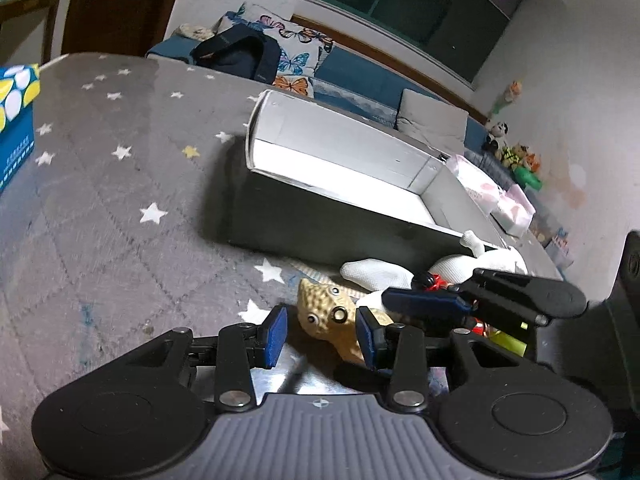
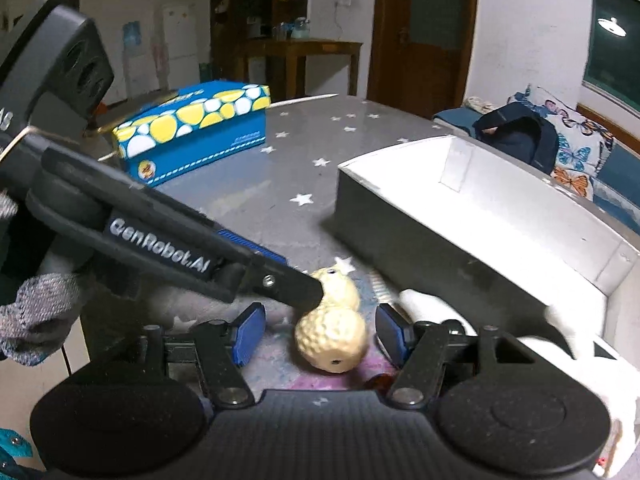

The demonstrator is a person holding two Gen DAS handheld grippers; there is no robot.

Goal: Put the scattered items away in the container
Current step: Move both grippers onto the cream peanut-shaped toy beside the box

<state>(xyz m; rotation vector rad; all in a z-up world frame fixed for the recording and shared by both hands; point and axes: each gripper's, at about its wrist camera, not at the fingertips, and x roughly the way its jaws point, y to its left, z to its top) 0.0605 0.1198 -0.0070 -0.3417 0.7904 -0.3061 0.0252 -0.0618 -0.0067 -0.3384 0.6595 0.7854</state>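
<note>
Left wrist: left gripper (image 1: 322, 330) spread wide, blue pads either side of the peanut toy (image 1: 334, 326) lying on the star-print cloth (image 1: 120, 184), pads apart from it. Just right of the fingertips, right gripper (image 1: 468, 300) crossing in; spread or pressed together cannot be told here. Beyond it, white plush (image 1: 384, 272) on the cloth against the box (image 1: 320, 216), which sits ahead, open top. Far left, tissue box (image 1: 16, 120). Right wrist: right gripper (image 2: 320, 330) spread wide, peanut toy (image 2: 332, 322) between the pads, not pinched. From the left, left gripper (image 2: 280, 276) reaching over the toy's far lobe. White plush (image 2: 432, 304) just right of the right pad, blurred. Box (image 2: 400, 240) ahead-right; tissue box (image 2: 196, 128) ahead-left.
</note>
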